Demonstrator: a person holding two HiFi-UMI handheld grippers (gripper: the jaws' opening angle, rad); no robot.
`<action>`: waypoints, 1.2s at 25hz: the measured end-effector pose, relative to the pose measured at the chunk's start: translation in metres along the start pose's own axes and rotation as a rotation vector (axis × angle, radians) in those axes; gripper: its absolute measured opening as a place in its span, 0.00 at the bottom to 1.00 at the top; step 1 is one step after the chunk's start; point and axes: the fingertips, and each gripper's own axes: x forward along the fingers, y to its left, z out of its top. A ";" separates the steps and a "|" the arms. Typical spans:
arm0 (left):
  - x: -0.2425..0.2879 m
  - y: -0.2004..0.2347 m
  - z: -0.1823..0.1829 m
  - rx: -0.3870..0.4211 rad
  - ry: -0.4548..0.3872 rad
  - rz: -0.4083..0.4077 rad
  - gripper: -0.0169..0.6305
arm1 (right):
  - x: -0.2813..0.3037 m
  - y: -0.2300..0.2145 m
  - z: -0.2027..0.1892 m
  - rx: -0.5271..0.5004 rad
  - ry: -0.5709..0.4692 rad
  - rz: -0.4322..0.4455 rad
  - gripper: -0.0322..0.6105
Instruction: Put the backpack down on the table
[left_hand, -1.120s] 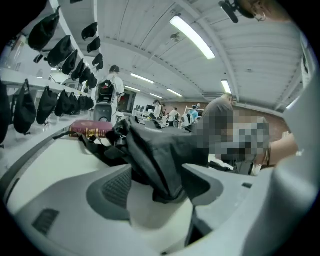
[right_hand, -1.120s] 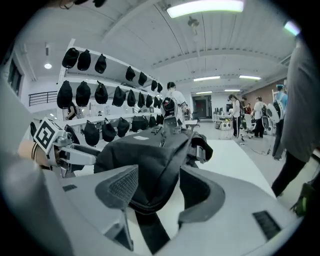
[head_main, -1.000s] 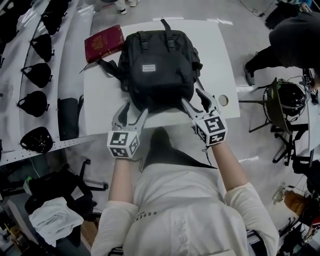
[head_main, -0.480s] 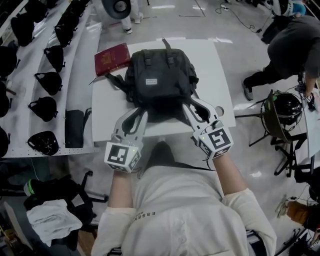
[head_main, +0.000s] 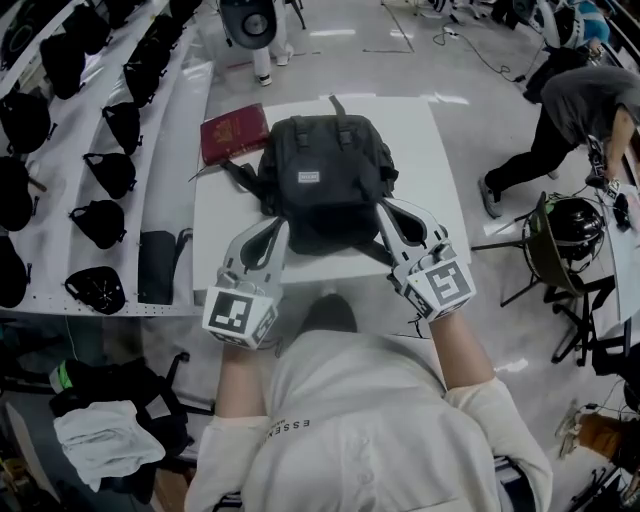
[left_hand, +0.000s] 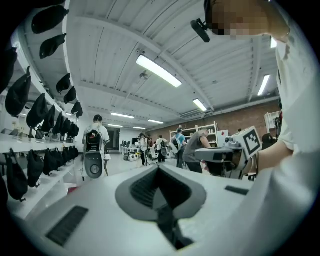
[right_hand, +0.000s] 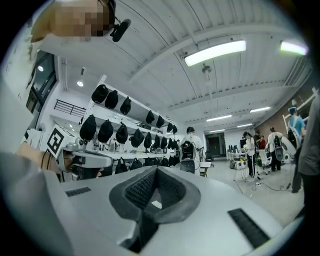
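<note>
The black backpack (head_main: 320, 180) lies flat on the white table (head_main: 225, 235), straps trailing to its left. Both grippers hover above its near edge and point level. My left gripper (head_main: 279, 228) is shut with nothing between its pads; in the left gripper view its jaws (left_hand: 159, 172) meet against the open room. My right gripper (head_main: 384, 208) is likewise shut and empty, and the right gripper view shows its jaws (right_hand: 156, 174) pressed together. Neither gripper touches the backpack. Each gripper view catches the other gripper off to the side: the right gripper (left_hand: 231, 152) and the left gripper (right_hand: 80, 159).
A red booklet (head_main: 235, 134) lies on the table's far left corner. White shelves with several black bags (head_main: 100, 220) run along the left. A person (head_main: 590, 100) bends at the right beside a helmet on a stand (head_main: 572, 222). Another person stands beyond the table (head_main: 262, 30).
Both grippers went from open at the backpack's near edge to shut, and rose away from it toward the camera. The backpack stayed flat on the table.
</note>
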 end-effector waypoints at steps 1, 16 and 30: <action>-0.001 0.001 0.006 0.000 -0.016 -0.001 0.03 | 0.000 0.001 0.003 -0.001 -0.006 0.001 0.07; -0.004 0.001 0.034 0.025 -0.046 -0.010 0.03 | 0.002 0.011 0.015 -0.009 -0.007 0.054 0.07; -0.006 0.003 0.032 0.031 -0.023 0.004 0.03 | 0.004 0.001 0.022 -0.028 -0.005 0.019 0.07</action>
